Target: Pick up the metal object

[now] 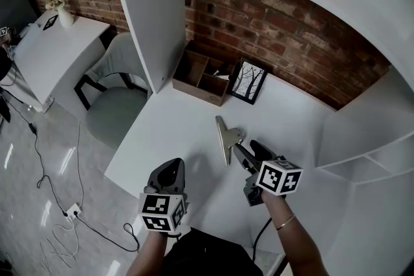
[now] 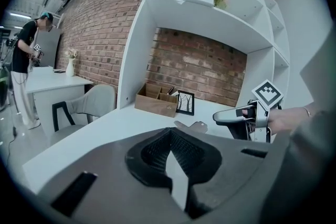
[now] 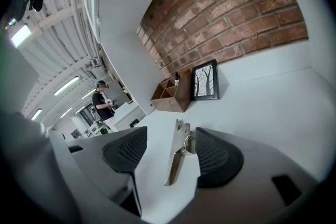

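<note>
A metal clip (image 1: 226, 138) lies flat on the white desk (image 1: 181, 132). In the right gripper view the clip (image 3: 178, 152) sits between the jaws, close against the right-hand pad (image 3: 215, 157). My right gripper (image 1: 249, 152) is open, low over the desk, its jaws on either side of the clip's near end. My left gripper (image 1: 171, 170) is shut on nothing and hovers at the desk's front edge, left of the clip. From the left gripper view the clip (image 2: 191, 125) lies ahead with the right gripper (image 2: 233, 115) beside it.
A wooden organizer box (image 1: 204, 77) and a framed tree picture (image 1: 249, 82) stand against the brick wall behind the clip. A white shelf panel (image 1: 152, 16) rises at the left, and shelves stand at the right. A grey chair (image 1: 119, 97) stands beside the desk. A person (image 2: 29, 50) stands at a far table.
</note>
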`<state>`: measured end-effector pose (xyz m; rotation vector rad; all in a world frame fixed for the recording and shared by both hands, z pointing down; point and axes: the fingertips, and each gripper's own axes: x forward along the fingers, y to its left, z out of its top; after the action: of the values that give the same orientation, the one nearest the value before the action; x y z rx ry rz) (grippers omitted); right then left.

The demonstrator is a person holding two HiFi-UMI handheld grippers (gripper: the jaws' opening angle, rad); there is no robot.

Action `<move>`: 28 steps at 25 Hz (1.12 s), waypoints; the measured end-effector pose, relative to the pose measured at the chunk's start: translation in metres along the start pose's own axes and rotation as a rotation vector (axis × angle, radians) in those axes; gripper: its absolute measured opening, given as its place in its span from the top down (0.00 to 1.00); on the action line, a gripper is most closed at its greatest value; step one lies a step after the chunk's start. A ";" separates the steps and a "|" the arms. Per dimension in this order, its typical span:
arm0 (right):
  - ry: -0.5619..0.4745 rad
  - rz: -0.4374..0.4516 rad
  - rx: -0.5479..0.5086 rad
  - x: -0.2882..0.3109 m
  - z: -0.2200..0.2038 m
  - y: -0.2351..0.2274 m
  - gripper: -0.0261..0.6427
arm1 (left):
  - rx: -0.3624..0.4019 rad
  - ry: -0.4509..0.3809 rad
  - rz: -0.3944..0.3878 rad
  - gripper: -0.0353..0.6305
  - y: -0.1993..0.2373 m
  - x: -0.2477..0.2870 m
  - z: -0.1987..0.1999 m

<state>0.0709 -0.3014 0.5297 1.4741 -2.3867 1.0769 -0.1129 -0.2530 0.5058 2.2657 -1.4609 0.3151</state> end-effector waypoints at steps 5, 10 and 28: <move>0.040 0.022 0.024 0.025 -0.001 -0.014 0.57 | -0.014 0.034 0.015 0.94 0.006 0.015 -0.009; 0.083 0.029 0.042 0.044 -0.007 -0.025 0.57 | -0.025 0.048 0.028 0.94 0.011 0.028 -0.012; 0.208 0.067 0.046 0.064 -0.017 -0.031 0.86 | -0.061 0.094 0.046 0.94 0.012 0.043 -0.024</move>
<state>0.0594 -0.3452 0.5870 1.2353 -2.2948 1.2410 -0.1046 -0.2806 0.5467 2.1423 -1.4566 0.3808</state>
